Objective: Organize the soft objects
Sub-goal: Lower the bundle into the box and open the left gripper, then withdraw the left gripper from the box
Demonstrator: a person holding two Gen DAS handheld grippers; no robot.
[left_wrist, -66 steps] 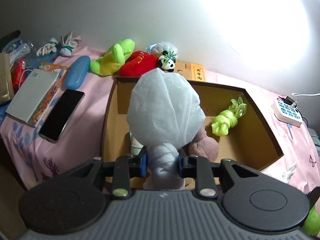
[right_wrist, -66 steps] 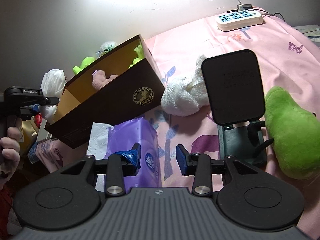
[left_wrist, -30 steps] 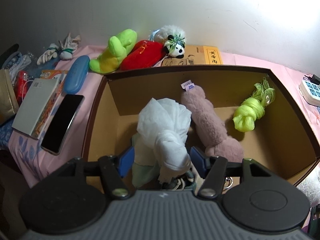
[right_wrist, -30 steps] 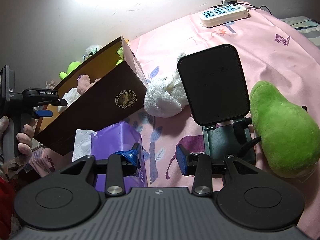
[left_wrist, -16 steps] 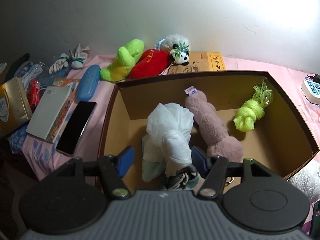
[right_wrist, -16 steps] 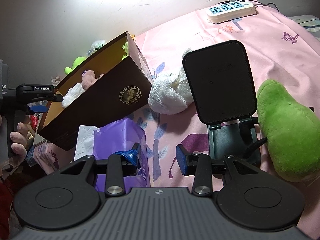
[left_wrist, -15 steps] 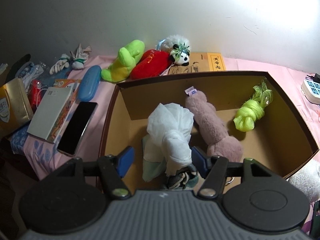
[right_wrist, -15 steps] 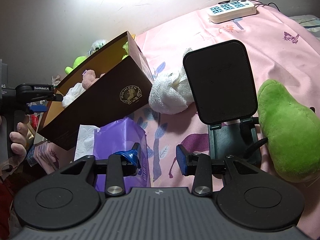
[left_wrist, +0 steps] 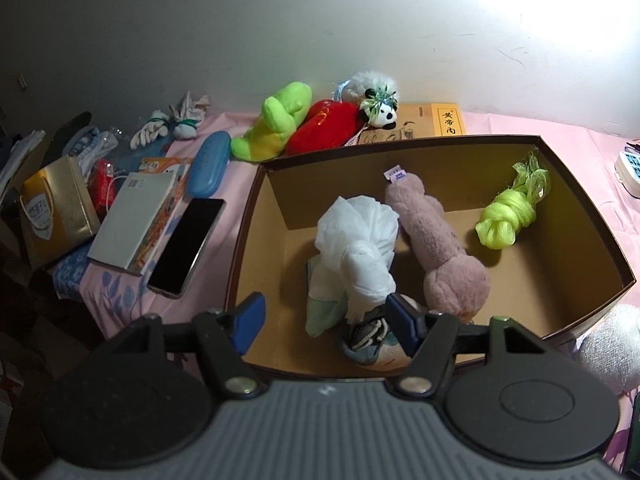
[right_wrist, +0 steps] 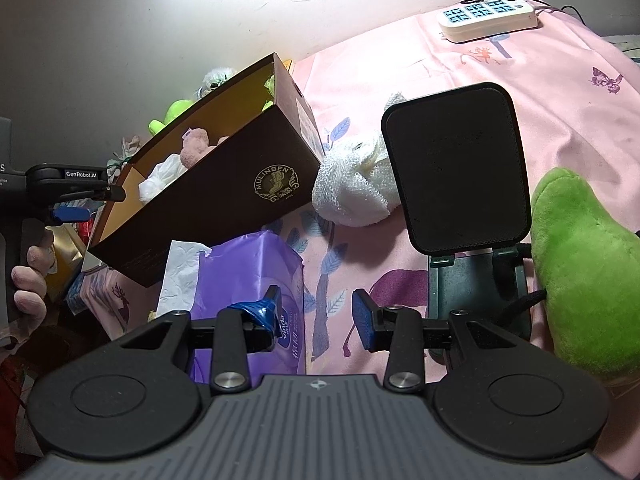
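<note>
White bundle (left_wrist: 356, 248) lies in the box (left_wrist: 580, 216) — just beyond the left hand-held gripper (left_wrist: 326, 322), jaws just opening, empty.

Ahead of the left tool, the cardboard box (left_wrist: 256, 216) looks matt brown; inside lie a crinkly white cloth bundle (left_wrist: 356, 240) and a fuzzy pink plush (left_wrist: 444, 248). Left of it, a glossy black phone (left_wrist: 186, 246).

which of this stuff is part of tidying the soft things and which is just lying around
Part of the job:
- cardboard box
- white cloth bundle, pink plush and lime yarn knot, all in the box
- white plush, green plush, red plush, panda, outside it

Just lying about:
- phone
- blue glasses case
- power strip
- tissue pack
</note>
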